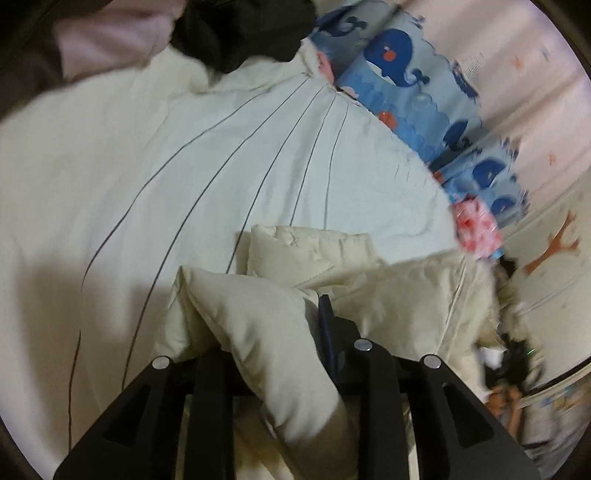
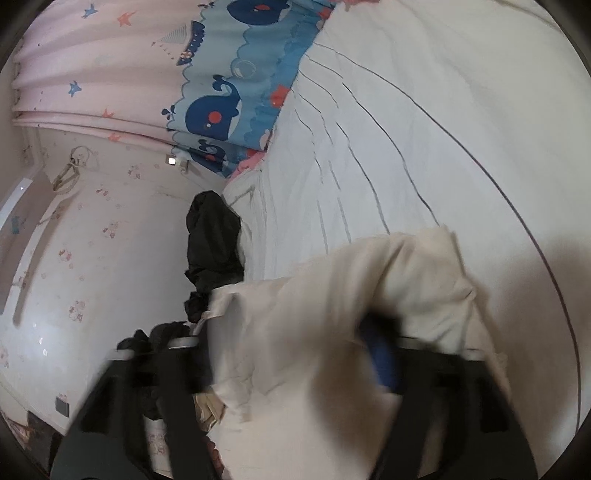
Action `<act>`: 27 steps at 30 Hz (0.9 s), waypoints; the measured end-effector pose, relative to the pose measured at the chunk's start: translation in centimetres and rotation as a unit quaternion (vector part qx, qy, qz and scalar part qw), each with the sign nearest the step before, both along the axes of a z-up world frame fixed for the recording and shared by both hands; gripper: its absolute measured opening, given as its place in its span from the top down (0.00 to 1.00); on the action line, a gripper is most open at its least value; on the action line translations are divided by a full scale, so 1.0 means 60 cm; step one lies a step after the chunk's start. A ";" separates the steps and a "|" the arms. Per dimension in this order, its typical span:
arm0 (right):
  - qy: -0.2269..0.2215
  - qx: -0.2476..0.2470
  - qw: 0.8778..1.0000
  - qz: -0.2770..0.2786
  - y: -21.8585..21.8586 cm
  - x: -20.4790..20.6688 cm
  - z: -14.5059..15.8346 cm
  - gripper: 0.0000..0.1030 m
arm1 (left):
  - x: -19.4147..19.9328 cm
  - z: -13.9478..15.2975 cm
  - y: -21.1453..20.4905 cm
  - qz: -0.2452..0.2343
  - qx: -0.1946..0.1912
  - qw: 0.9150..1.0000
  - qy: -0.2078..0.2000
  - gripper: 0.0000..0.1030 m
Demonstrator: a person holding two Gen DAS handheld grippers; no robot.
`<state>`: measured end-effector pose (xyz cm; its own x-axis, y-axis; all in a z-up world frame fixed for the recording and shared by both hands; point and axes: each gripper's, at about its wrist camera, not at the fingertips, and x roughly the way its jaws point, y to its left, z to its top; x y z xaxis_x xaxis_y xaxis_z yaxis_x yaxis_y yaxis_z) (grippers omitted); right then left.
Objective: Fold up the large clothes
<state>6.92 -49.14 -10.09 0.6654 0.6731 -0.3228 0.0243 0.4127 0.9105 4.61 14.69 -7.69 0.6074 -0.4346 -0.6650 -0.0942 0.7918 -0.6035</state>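
Observation:
A cream padded jacket point(image 1: 388, 288) lies bunched on a white bed sheet with thin dark stripes point(image 1: 184, 166). In the left wrist view a thick fold of it fills the gap between the fingers of my left gripper point(image 1: 266, 325). The blue pad of one finger point(image 1: 327, 321) presses against the fold, and the other fingertip is hidden under cloth. In the blurred right wrist view the same jacket point(image 2: 332, 288) is heaped over and between the fingers of my right gripper point(image 2: 280, 343). Its jaws stand wide apart and are open; one blue pad point(image 2: 382, 365) shows beside the cloth.
A black garment point(image 1: 240, 33) point(image 2: 212, 240) lies at the bed's edge next to a pink cloth point(image 1: 110, 40). A blue whale-print fabric point(image 1: 406, 92) point(image 2: 221, 110) and a pink star curtain point(image 2: 92, 74) border the sheet point(image 2: 443, 129). A pale patterned wall point(image 2: 92, 258) runs along the bed.

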 end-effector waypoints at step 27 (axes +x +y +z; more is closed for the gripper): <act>-0.060 -0.488 0.863 0.117 0.295 0.045 0.081 0.07 | 0.049 0.024 -0.208 -0.103 0.200 0.970 -0.086 0.19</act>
